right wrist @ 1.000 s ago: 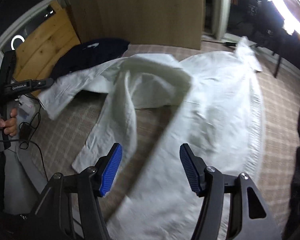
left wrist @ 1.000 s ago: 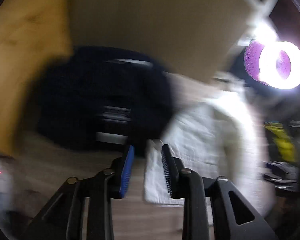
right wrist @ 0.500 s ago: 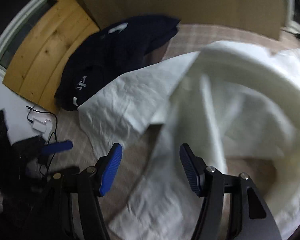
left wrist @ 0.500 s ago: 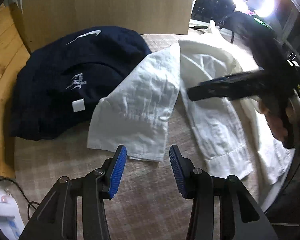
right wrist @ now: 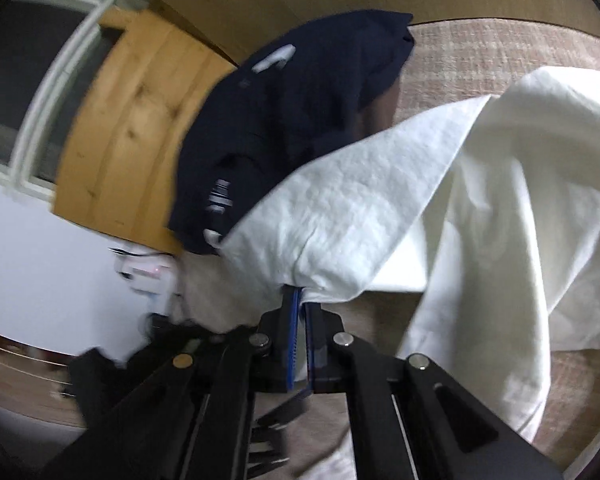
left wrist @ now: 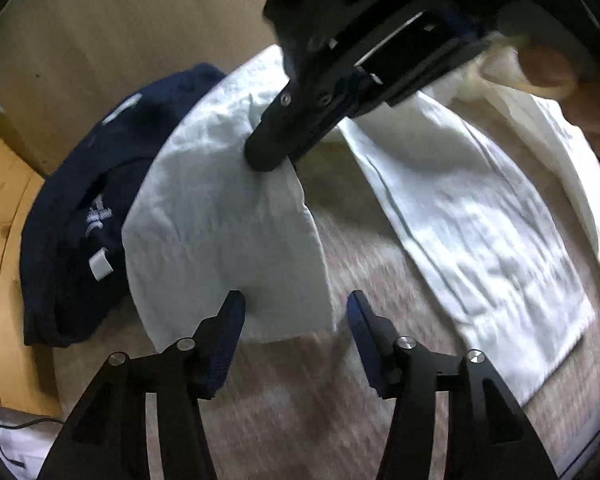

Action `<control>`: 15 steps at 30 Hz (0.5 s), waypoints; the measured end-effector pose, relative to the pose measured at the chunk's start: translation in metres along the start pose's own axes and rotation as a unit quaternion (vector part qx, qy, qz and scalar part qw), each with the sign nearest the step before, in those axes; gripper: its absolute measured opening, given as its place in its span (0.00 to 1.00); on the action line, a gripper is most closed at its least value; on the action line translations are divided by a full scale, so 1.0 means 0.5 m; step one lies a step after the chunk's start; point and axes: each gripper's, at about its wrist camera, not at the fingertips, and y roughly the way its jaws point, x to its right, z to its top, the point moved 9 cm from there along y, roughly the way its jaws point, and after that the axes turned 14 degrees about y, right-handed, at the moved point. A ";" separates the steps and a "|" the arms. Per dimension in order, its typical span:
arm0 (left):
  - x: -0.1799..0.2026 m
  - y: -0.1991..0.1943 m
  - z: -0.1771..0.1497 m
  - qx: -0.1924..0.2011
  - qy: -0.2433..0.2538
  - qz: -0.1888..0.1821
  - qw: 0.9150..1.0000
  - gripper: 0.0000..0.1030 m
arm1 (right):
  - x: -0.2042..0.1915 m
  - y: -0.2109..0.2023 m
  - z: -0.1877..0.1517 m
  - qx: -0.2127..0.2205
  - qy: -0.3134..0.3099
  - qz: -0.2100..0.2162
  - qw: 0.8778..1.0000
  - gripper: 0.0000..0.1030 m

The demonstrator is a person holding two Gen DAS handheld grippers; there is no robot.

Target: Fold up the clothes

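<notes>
A white shirt [left wrist: 472, 216] lies spread on the beige checked surface [left wrist: 300, 400]. Its sleeve [left wrist: 228, 216] reaches toward me in the left wrist view. My left gripper [left wrist: 296, 320] is open, its blue pads either side of the sleeve cuff edge, not touching. My right gripper [right wrist: 302, 300] is shut on the white sleeve [right wrist: 340, 208], pinching the edge and lifting it; in the left wrist view it [left wrist: 276, 148] shows from above, clamped on the sleeve's upper part.
A navy garment [left wrist: 80, 208] lies folded left of the sleeve, also in the right wrist view [right wrist: 292, 112]. A wooden panel [right wrist: 136, 128] and a cardboard wall [left wrist: 120, 32] stand behind. A white charger with cable [right wrist: 148, 272] lies at the left edge.
My right gripper moved onto the sleeve and closed on it, lifting its edge. My left gripper opened wider and sits close at the cuff.
</notes>
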 end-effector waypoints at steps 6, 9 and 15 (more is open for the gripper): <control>-0.106 -0.081 0.026 0.034 -0.090 -0.039 0.995 0.02 | -0.047 -0.059 0.022 0.003 0.005 0.056 0.998 0.06; -0.218 -0.136 0.055 0.053 -0.136 -0.035 0.989 0.04 | -0.061 -0.101 0.052 0.039 -0.008 0.041 0.998 0.30; -0.450 -0.100 0.059 -0.017 -0.174 0.124 0.977 0.42 | -0.029 -0.236 0.083 0.113 -0.022 0.020 0.993 0.32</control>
